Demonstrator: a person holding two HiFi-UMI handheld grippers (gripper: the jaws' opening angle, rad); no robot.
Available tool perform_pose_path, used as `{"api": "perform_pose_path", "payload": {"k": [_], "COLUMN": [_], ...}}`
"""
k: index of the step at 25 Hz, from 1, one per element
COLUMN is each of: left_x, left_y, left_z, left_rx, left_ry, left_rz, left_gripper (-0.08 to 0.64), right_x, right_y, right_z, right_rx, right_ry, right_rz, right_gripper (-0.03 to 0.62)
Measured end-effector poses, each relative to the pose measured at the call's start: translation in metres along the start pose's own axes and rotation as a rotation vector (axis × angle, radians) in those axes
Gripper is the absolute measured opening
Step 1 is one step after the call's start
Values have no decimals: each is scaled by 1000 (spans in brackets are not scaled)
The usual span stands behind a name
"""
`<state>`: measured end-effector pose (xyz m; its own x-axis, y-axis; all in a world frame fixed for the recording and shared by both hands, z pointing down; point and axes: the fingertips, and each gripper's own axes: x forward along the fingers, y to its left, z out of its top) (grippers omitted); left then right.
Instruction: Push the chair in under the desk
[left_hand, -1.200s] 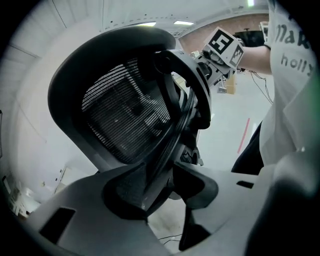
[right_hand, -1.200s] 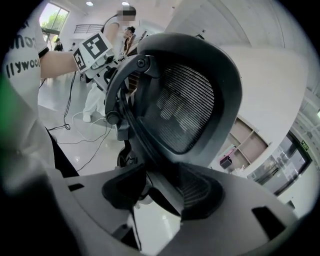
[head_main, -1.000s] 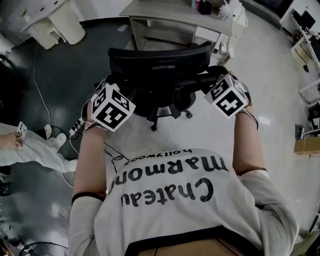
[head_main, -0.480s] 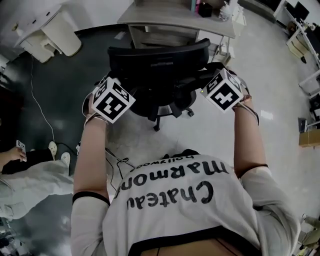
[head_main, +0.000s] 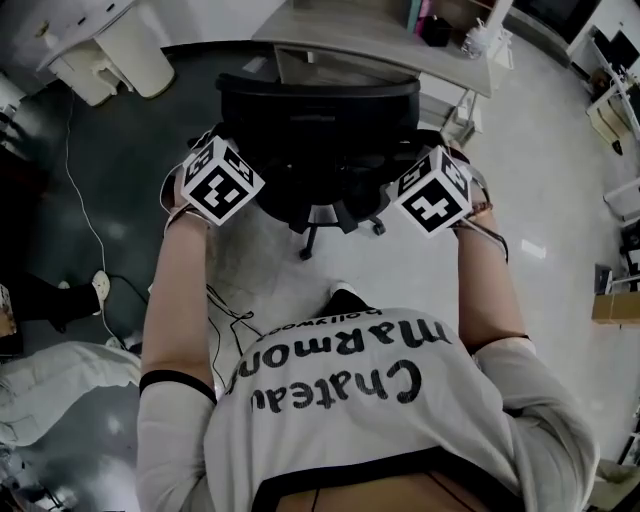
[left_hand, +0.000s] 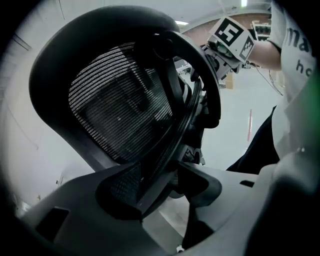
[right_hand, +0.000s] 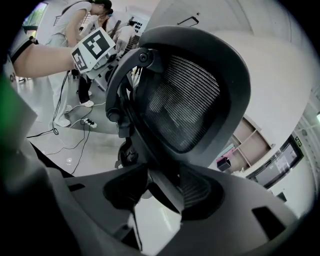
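Observation:
A black mesh office chair (head_main: 318, 110) stands with its back to me, its seat toward the wooden desk (head_main: 375, 42) at the top. My left gripper (head_main: 238, 152) is at the backrest's left edge and my right gripper (head_main: 402, 168) at its right edge. In the left gripper view the backrest's rim (left_hand: 175, 135) runs between the jaws of the left gripper (left_hand: 165, 187), which are opening, with floor showing beside the rim. In the right gripper view the rim (right_hand: 150, 165) lies between the closing jaws of the right gripper (right_hand: 159, 194), with a gap on one side.
The chair's castor base (head_main: 330, 215) sits on the pale floor. White furniture (head_main: 110, 50) stands at the top left. Cables (head_main: 75, 190) trail over the dark floor on the left. A person (head_main: 50, 370) crouches at the lower left. Small items (head_main: 440, 28) sit on the desk.
Both grippers have moved forward with the chair's backrest, nearer the desk. My foot has stepped forward under the chair. The person on the left has shifted lower in the frame.

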<state>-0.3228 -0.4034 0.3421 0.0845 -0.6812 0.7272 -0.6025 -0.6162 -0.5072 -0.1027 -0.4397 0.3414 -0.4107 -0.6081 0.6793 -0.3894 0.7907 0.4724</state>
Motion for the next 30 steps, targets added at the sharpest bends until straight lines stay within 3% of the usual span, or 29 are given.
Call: {"api": "perform_pose_path", "payload": {"k": [9, 19, 25, 30], "left_x": [29, 64, 76, 83], "left_y": [56, 115, 149, 179], "left_z": [-14, -23, -23, -30], "left_rx": [30, 14, 34, 75], "left_ry": [54, 91, 49, 26], "left_rz": [-45, -64, -69, -99], "left_gripper": [238, 241, 245, 245], "right_x": [34, 77, 94, 108], "right_y": [-15, -30, -43, -50], "right_z": [37, 71, 92, 117], "right_rx": [21, -101, -128, -61], "right_ry": [-54, -29, 8, 51], "right_rz": [21, 48, 19, -19], "right_gripper": [186, 209, 219, 227]}}
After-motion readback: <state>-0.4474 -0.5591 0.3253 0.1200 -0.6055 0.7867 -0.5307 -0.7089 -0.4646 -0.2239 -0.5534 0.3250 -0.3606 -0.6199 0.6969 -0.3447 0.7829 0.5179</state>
